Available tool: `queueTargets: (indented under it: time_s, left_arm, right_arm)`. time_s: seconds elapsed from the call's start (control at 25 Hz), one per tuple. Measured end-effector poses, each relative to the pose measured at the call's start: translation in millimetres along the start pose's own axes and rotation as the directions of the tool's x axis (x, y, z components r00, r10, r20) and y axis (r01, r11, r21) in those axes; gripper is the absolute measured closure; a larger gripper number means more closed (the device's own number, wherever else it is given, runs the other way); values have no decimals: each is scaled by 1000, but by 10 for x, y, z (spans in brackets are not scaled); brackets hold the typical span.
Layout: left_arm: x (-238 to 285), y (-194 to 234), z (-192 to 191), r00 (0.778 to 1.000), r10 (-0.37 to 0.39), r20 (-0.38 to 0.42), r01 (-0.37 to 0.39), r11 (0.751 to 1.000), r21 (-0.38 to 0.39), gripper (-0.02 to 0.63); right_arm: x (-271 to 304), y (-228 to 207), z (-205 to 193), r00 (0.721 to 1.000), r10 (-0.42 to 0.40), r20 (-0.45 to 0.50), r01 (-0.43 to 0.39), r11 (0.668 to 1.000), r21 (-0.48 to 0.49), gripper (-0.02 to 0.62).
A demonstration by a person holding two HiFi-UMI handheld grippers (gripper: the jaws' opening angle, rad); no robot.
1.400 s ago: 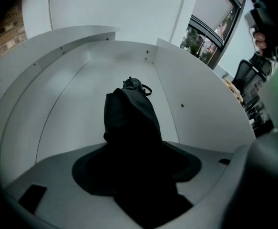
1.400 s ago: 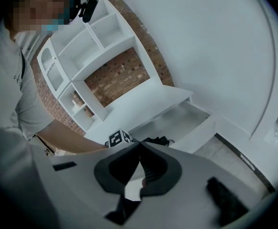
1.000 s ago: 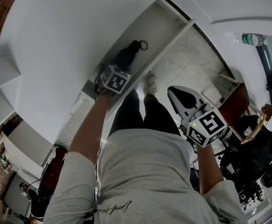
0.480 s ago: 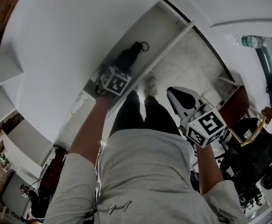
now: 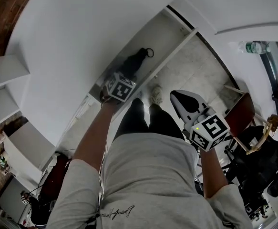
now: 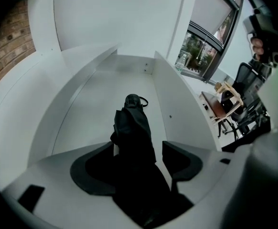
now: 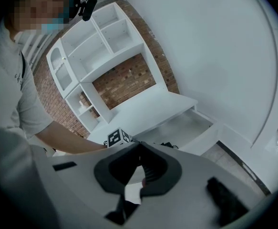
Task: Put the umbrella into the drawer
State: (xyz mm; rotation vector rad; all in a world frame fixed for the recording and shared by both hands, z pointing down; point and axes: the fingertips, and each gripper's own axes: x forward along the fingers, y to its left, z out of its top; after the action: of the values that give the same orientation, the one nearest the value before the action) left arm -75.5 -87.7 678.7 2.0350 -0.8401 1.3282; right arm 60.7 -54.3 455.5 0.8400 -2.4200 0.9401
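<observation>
A black folded umbrella (image 5: pixel 134 61) lies lengthwise in the open white drawer (image 5: pixel 163 31), its strap loop at the far end. In the left gripper view the umbrella (image 6: pixel 134 128) runs from between my jaws out along the drawer floor (image 6: pixel 98 111). My left gripper (image 5: pixel 120 79) is down at the drawer's near end, shut on the umbrella's near part (image 6: pixel 138 151). My right gripper (image 5: pixel 178 96) hangs to the right over the person's legs, away from the drawer, jaws shut with nothing held (image 7: pixel 139 152).
White shelves (image 7: pixel 88 51) against a brick wall stand beside the drawer unit. A wooden chair (image 5: pixel 241 109), a black office chair (image 5: pixel 267 161) and a water bottle (image 5: pixel 253 46) are at the right. The person's shoe (image 5: pixel 154 88) is on the tiled floor (image 5: pixel 196 70) by the drawer front.
The left gripper and the umbrella have shifted slightly towards the drawer's near end. The right gripper has barely moved.
</observation>
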Motion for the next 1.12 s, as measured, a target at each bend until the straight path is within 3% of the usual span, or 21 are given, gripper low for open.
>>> queueTargets:
  time_s: [0.56, 0.92, 1.12]
  left_arm:
    - [-380, -36, 80, 998, 44, 50, -42, 999, -30, 306]
    - [-854, -63, 295, 972, 143, 189, -118, 983, -137, 488]
    - [-1152, -158, 388, 958, 143, 248, -99, 979, -180, 561]
  right_arm:
    - [-132, 162, 156, 999, 29, 27, -28, 998, -64, 568]
    - [-208, 248, 212, 998, 54, 24, -51, 993, -107, 568]
    - [-214, 318, 271, 997, 67, 30, -63, 990, -129, 568]
